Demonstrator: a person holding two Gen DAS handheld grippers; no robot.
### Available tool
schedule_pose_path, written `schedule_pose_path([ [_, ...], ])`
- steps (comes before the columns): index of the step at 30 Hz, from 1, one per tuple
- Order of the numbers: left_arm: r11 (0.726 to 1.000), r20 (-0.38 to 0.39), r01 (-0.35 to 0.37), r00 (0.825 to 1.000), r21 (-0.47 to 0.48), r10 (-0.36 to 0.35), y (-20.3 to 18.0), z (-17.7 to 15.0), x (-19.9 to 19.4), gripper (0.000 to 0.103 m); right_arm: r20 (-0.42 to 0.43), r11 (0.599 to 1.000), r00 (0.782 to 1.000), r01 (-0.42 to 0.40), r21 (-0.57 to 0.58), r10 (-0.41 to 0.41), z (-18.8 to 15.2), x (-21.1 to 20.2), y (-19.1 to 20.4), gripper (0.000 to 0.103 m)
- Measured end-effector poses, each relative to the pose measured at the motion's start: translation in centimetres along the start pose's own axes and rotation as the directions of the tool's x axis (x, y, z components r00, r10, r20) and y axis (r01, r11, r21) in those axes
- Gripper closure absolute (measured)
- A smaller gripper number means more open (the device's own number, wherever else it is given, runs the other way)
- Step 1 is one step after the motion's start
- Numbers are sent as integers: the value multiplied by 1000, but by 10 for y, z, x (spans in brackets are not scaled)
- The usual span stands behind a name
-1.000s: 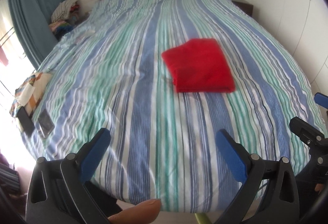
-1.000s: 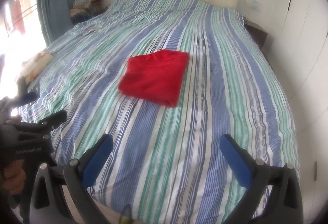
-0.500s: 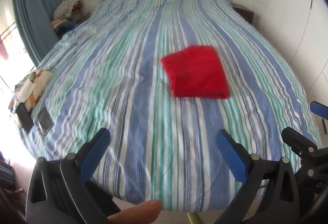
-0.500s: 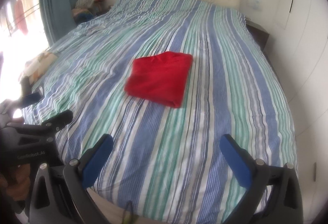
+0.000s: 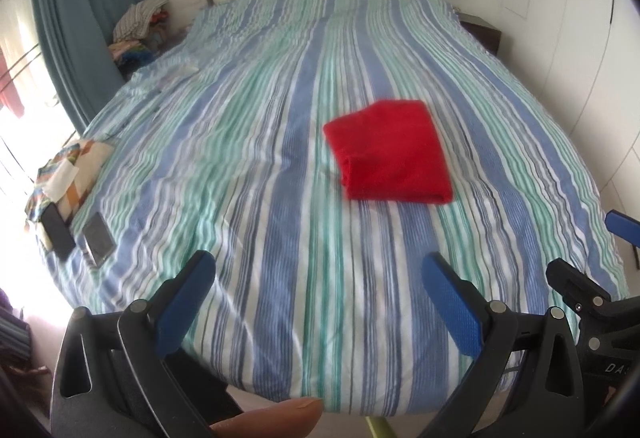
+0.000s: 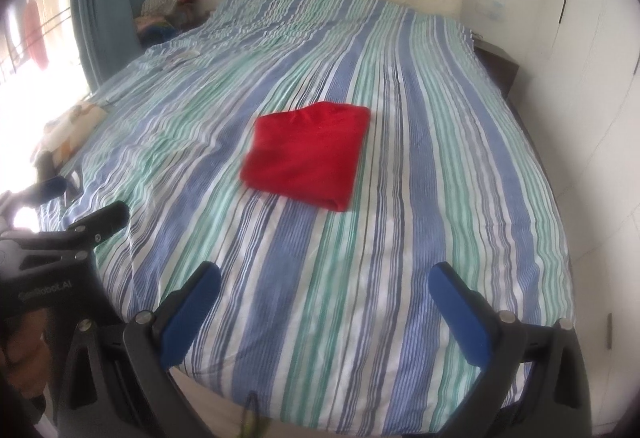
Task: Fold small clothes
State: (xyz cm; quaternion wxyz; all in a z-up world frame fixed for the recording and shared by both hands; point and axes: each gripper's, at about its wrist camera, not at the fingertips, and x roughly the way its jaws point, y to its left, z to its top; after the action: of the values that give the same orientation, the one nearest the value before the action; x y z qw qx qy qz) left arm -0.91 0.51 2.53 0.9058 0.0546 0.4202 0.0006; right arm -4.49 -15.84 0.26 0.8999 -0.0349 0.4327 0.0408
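A red garment (image 5: 390, 151) lies folded into a flat rectangle on the striped blue, green and white bedspread (image 5: 248, 141), right of the bed's middle. It also shows in the right wrist view (image 6: 306, 157). My left gripper (image 5: 320, 270) is open and empty, held back over the foot of the bed, well short of the garment. My right gripper (image 6: 324, 278) is open and empty too, also over the foot edge. Each gripper shows at the edge of the other's view.
Two phones (image 5: 78, 232) and a patterned cloth (image 5: 68, 165) lie at the bed's left edge. A pile of clothes (image 5: 136, 25) sits by the blue curtain (image 5: 76, 17). A dark nightstand (image 5: 482, 31) stands at the far right. White wardrobe doors (image 5: 592, 57) run along the right side.
Both grippers have drawn back from the bed and away from the red garment, which now looks smaller and farther. The garment lies unmoved. Both jaws stay open.
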Motion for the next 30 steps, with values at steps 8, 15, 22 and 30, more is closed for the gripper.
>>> schedule_pose_path([
  [8, 1000, -5, 8, 1000, -16, -8, 2, 4, -1, 0, -1, 1000, 1000, -3, -6, 3, 3, -4, 1, 1],
  [15, 1000, -19, -1, 1000, 3, 1, 1, 4, -1, 0, -5, 1000, 1000, -5, 0, 5, 5, -5, 5, 1],
  [22, 1000, -35, -12, 999, 5, 12, -1, 4, 4, 1, -15, 1000, 1000, 19, 11, -19, 5, -5, 3, 1],
  [30, 1000, -37, -10, 999, 14, 10, -5, 4, 4, 1, -6, 999, 999, 52, -6, -52, 4, -6, 3, 1],
])
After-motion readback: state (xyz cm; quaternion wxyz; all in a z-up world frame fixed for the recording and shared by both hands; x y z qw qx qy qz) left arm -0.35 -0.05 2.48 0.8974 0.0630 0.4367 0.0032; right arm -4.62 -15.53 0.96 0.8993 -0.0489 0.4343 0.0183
